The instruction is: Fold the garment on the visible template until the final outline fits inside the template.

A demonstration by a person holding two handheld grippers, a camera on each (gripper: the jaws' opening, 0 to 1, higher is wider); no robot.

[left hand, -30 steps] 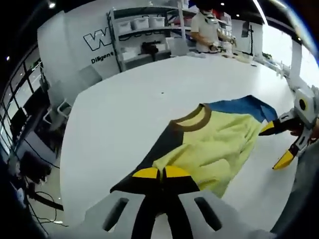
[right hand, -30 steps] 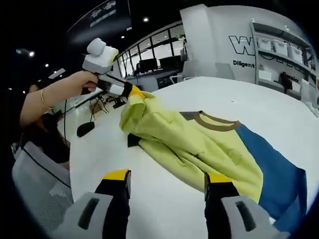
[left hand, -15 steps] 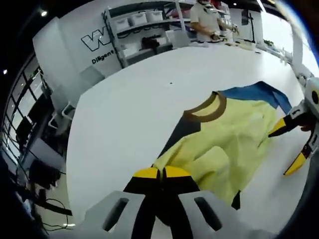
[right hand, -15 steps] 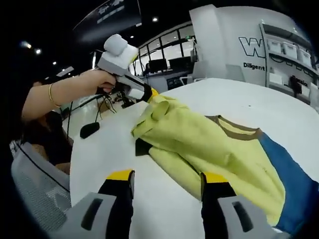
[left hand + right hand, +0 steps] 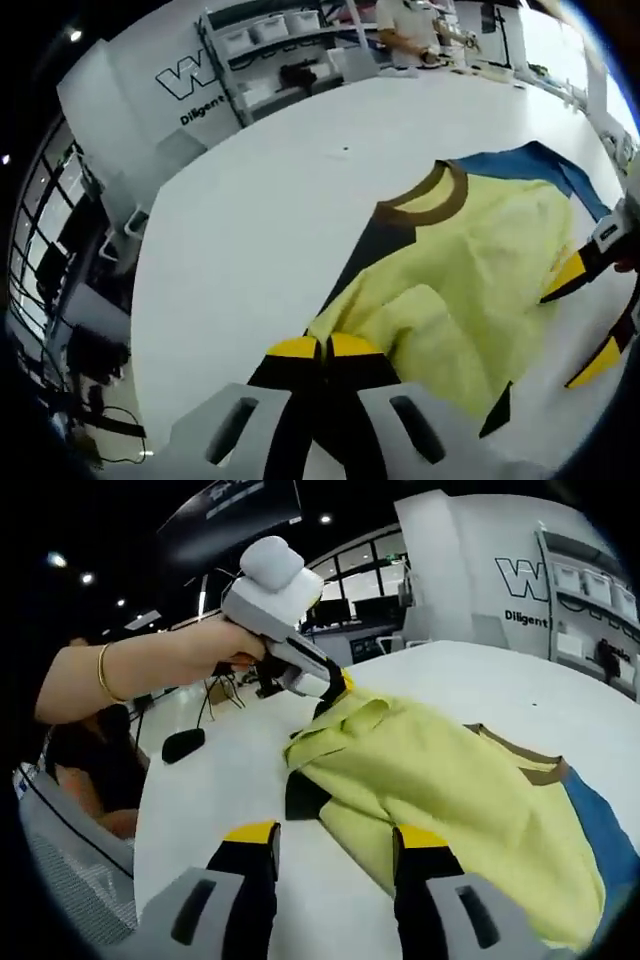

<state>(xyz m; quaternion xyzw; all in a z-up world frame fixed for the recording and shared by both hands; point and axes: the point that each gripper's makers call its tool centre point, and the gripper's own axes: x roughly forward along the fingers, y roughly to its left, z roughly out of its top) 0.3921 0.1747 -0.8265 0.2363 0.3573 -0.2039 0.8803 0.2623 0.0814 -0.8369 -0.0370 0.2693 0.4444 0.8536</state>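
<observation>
On the white tabletop (image 5: 250,200) the yellow, blue and dark garment (image 5: 470,270) is spread, one yellow edge of it lifted and pinched between the closed fingers of the left gripper (image 5: 340,685), while the right gripper (image 5: 330,840) is held with fingers apart just beside the fabric.

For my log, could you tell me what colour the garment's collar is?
Brown; the collar shows best in the left gripper view.

Shirt (image 5: 470,810) cut off at the right gripper view's right edge, its lower layers hidden under the folded yellow half, right gripper (image 5: 590,315) cut by the left gripper view's edge, template not discernible, shelf bins (image 5: 270,30) too small to read.
</observation>
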